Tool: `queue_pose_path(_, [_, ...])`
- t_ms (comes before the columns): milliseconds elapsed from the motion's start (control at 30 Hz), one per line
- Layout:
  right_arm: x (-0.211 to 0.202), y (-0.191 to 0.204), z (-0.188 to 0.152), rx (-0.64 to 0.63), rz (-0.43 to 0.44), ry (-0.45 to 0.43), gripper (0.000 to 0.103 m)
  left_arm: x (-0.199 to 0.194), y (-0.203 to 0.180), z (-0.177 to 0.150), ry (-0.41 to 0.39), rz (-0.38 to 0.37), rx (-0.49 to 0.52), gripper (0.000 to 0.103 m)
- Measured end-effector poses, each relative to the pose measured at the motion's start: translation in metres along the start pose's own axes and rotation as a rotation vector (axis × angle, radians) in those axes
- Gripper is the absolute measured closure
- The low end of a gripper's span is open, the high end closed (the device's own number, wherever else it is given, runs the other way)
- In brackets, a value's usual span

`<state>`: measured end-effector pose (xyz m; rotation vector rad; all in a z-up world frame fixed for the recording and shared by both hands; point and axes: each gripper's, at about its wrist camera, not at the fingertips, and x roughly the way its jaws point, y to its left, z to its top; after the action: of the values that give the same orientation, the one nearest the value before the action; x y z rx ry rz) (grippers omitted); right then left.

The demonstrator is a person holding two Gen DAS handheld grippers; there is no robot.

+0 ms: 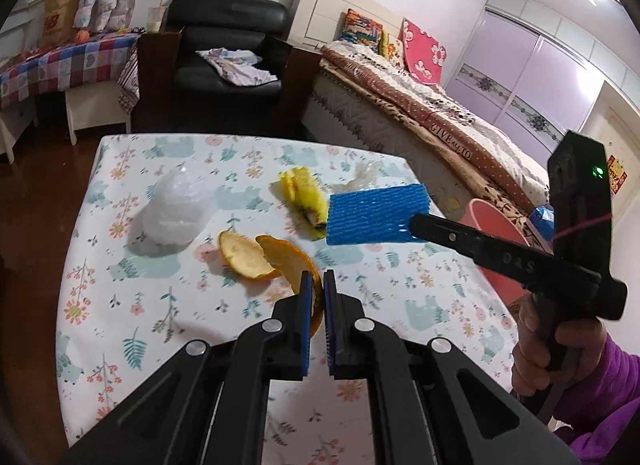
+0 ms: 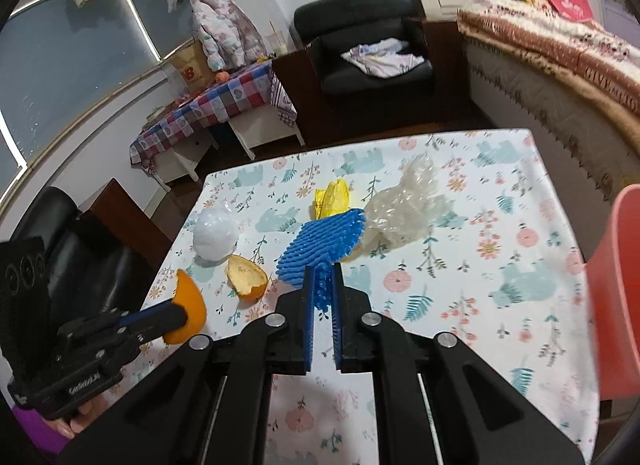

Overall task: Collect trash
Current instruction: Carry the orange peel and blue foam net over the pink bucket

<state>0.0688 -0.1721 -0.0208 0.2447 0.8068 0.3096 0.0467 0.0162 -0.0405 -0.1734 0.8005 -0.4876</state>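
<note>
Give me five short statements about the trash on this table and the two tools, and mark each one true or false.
1. The left tool is shut on a piece of orange peel. True.
2. The right tool is empty. False: it is shut on the blue foam net.
3. A second orange peel piece lies on the table. True.
4. The white plastic wad is held by a tool. False: it sits on the table, untouched.
5. The pink bin stands in the middle of the table. False: it is off the table's right edge.
</note>
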Motion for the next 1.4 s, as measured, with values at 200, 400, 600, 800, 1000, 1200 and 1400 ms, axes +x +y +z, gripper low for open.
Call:
queue_pose_path(200, [-0.028,-0.003,-0.004,-0.029,-0.040,-0.055,0.095,0.003,-0.018,0.007,-0.009,-0.011,0.013,0.098])
queue_pose_path(400, [-0.049,-0.013,-0.008,-0.032,-0.089,-0.108,0.095,0.009,-0.038,0.015,-0.015,-0.018,0.028,0.098])
queue_pose_path(600, [-0.065,-0.032,-0.012,0.007,-0.125,-0.140,0.095,0.017,-0.062,0.025,-0.020,-0.035,0.056,0.098])
queue_pose_path(800, [-0.081,-0.058,-0.017,0.072,-0.162,-0.171,0.095,0.029,-0.086,0.036,-0.014,-0.053,0.092,0.098])
queue_pose_path(1000, [-0.099,-0.082,-0.023,0.127,-0.200,-0.206,0.095,0.042,-0.117,0.045,-0.014,-0.082,0.146,0.098])
queue_pose_path(1200, [-0.114,-0.103,-0.029,0.169,-0.236,-0.232,0.095,0.060,-0.147,0.049,-0.001,-0.109,0.175,0.098])
queue_pose_path(1400, [-0.128,-0.128,-0.039,0.221,-0.275,-0.252,0.095,0.075,-0.170,0.050,0.011,-0.130,0.200,0.098])
